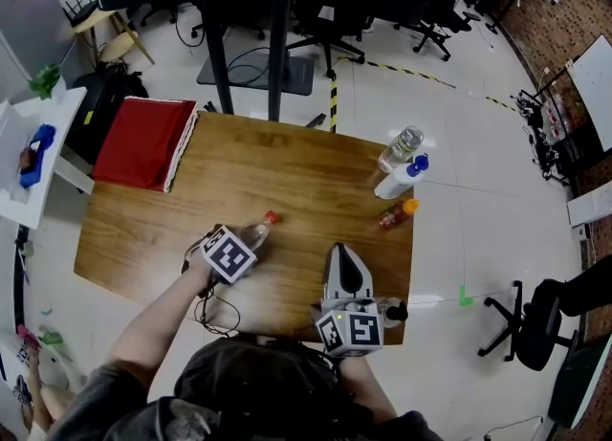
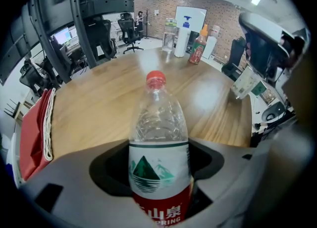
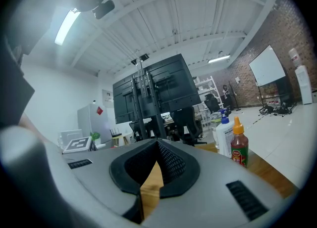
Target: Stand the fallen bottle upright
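Observation:
A clear plastic water bottle [image 1: 256,231] with a red cap and a red-and-white label lies on its side on the wooden table [image 1: 287,166], cap toward the far right. My left gripper [image 1: 241,244] comes down on it from above. In the left gripper view the bottle's [image 2: 158,138] labelled body fills the gap between the dark pads, and the jaws are shut on it. My right gripper [image 1: 343,257] hovers level over the table's near edge, to the right of the bottle, shut and empty [image 3: 157,144].
At the table's far right stand a clear bottle [image 1: 402,147], a white bottle with a blue pump [image 1: 401,179] and a small orange-capped sauce bottle [image 1: 396,214]. A folded red cloth [image 1: 143,143] lies at the far left corner. Office chairs and desks surround the table.

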The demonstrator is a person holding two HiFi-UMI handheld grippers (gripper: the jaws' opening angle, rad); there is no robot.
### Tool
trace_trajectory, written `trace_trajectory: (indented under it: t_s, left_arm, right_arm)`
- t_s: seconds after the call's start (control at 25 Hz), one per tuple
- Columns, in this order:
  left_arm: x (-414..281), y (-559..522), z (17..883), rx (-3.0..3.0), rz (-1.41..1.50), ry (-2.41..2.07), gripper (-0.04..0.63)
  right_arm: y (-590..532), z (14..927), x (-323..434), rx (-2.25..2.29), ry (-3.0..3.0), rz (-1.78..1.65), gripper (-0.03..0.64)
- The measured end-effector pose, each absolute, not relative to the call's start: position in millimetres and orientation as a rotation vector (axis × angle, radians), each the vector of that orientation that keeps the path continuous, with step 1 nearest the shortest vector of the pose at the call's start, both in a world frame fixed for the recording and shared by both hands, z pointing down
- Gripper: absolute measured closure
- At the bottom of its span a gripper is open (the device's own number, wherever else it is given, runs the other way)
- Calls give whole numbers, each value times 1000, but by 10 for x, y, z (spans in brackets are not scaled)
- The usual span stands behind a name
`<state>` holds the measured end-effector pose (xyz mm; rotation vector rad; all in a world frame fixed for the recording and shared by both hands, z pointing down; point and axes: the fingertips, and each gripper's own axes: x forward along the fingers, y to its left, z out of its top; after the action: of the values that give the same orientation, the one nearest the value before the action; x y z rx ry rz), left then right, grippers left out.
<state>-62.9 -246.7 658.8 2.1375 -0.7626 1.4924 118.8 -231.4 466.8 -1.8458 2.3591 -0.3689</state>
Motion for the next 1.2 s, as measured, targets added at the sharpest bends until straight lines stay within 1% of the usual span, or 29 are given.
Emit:
trace_trajectory:
  t_s: [0.24, 0.44, 0.6, 0.88, 1.04, 1.2]
  left_arm:
    - [-598, -2519, 6176, 2180, 1290, -841, 258]
    - [-476, -2638, 5655, 2310, 941, -893, 258]
    - [-469, -2695, 5404, 2419, 778, -966, 258]
    - [-640, -2781, 5243, 2521, 482, -1187, 258]
    - [-754, -2816, 5304, 2525, 316, -1267, 256]
    - [-774, -2785, 5384, 2555, 211, -1304, 256]
  right_arm:
    - [-2267, 4618, 1114, -1829, 2375, -351, 620]
    - [-2224, 4581, 1047, -1822, 2380, -336, 620]
    - [-2167, 4557, 998, -1816, 2409, -350, 620]
    - [-2089, 4568, 965, -1826, 2430, -346, 620]
    - [-2108, 4600, 899, -1810, 2479, -315, 620]
    - [-2164, 4594, 852, -1793, 2496, -273, 620]
